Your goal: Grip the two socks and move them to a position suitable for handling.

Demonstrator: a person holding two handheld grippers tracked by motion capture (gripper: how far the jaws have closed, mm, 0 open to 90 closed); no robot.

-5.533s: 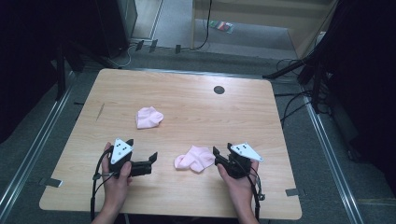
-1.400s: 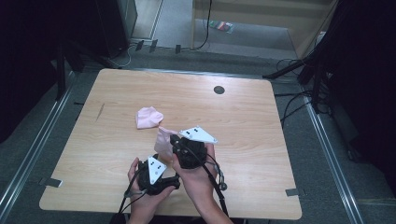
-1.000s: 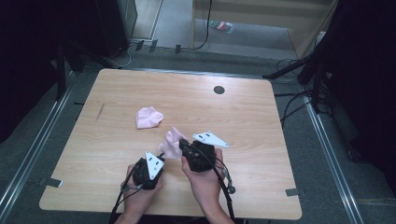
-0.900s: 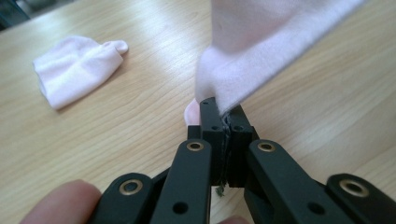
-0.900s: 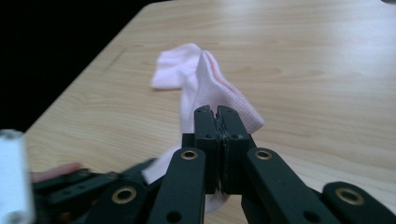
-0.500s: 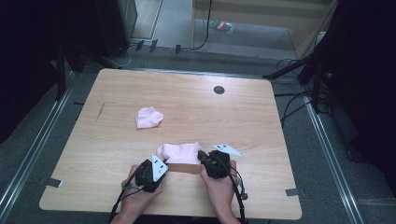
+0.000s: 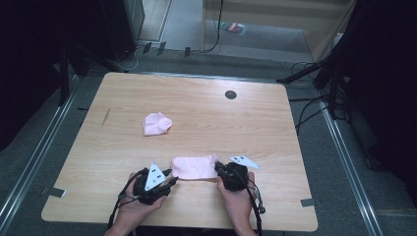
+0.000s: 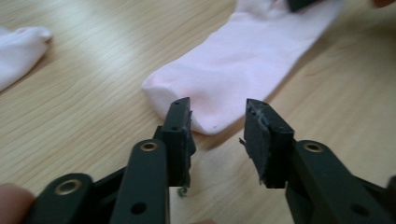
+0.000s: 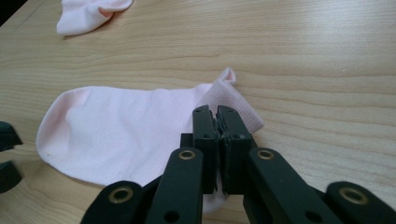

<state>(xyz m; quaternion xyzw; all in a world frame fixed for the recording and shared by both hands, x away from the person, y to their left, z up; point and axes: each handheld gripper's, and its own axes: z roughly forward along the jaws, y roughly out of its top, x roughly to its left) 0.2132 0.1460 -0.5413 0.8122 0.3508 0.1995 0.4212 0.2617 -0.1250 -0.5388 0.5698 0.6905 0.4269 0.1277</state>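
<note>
While the right hand-held gripper (image 9: 218, 116) is clenched on the cuff end of a flat pink sock (image 7: 193, 166) at about 6 o'clock on the worktop (image 7: 275, 128), the left hand-held gripper (image 8: 217, 119) sits released, its jaws parted just at the sock's toe end. A second, bunched pink sock (image 7: 156, 122) lies toward 10 o'clock, well apart.

No readable text, brand, no. or sign anywhere. Grey plate (image 7: 155, 176) on left gripper and grey plate (image 7: 244, 161) on right gripper carry small dark marks, too tiny to read.
</note>
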